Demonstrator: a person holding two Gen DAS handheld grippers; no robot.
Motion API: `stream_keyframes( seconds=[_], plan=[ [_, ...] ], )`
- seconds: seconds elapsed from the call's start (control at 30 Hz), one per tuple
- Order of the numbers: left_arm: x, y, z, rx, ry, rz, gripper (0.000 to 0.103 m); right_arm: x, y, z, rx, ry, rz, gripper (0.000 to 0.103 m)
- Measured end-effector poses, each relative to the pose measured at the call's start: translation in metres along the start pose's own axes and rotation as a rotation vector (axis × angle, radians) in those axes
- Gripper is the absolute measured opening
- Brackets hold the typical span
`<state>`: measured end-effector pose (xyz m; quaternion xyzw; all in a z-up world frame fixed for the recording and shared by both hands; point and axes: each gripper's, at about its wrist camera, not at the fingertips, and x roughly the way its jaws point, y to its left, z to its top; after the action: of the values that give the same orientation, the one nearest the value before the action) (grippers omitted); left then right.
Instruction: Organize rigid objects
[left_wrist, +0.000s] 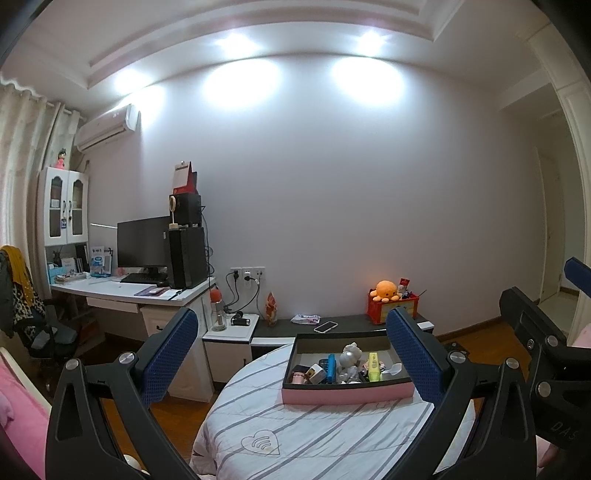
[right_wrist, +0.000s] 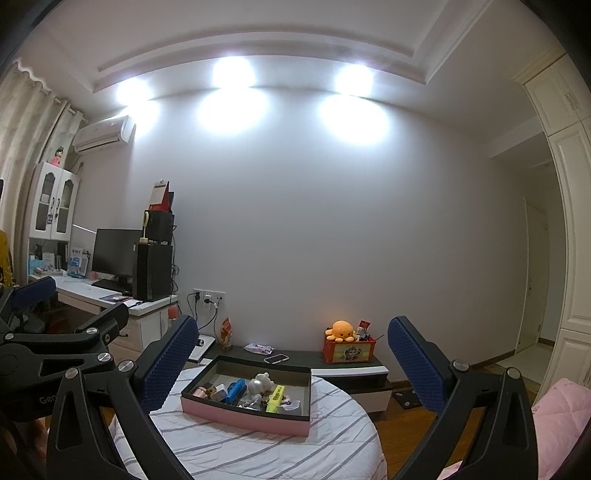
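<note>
- Fingers of the left gripper (left_wrist: 291, 354) are spread wide with nothing between them; each carries a blue, dimpled rubber pad (left_wrist: 170, 356) on a black, angular frame.
- Fingers of the right gripper (right_wrist: 293, 363) are likewise parted and bare, with the same knobbly blue pad (right_wrist: 415, 363) on each.
- Both pairs hang above a round bed (left_wrist: 314, 435) covered in a white quilt with grey stripes and a stitched heart.
- On the quilt sits a shallow rectangular box (right_wrist: 243, 417), pink outside, dark along its rim, pale inside.
- Inside it lie small hard things in a jumble: a blue bar-shaped item (left_wrist: 331, 367), a glossy silver figurine (left_wrist: 349, 356), a yellow highlighter (left_wrist: 373, 366) and a white scoop-like piece (left_wrist: 393, 370).
- From the left wrist the box lies ahead between the fingers, nearer the right-hand one; from the right wrist it lies ahead, nearer the left-hand one. Neither touches it.
- Beyond, a phone (right_wrist: 276, 358) rests on a dark low shelf (left_wrist: 351, 322).
</note>
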<state>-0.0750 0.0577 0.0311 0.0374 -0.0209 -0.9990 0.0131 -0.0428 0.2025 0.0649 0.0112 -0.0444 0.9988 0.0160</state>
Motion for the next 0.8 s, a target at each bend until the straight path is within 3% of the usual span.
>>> stream_keyframes(
  seconds=[0.8],
  plan=[
    [0.0014,0.0042,-0.0064,0.002,0.014,0.007,0.103,0.0027,0.0036,-0.0029,-0.001,0.017,0.011,0.103]
  ],
)
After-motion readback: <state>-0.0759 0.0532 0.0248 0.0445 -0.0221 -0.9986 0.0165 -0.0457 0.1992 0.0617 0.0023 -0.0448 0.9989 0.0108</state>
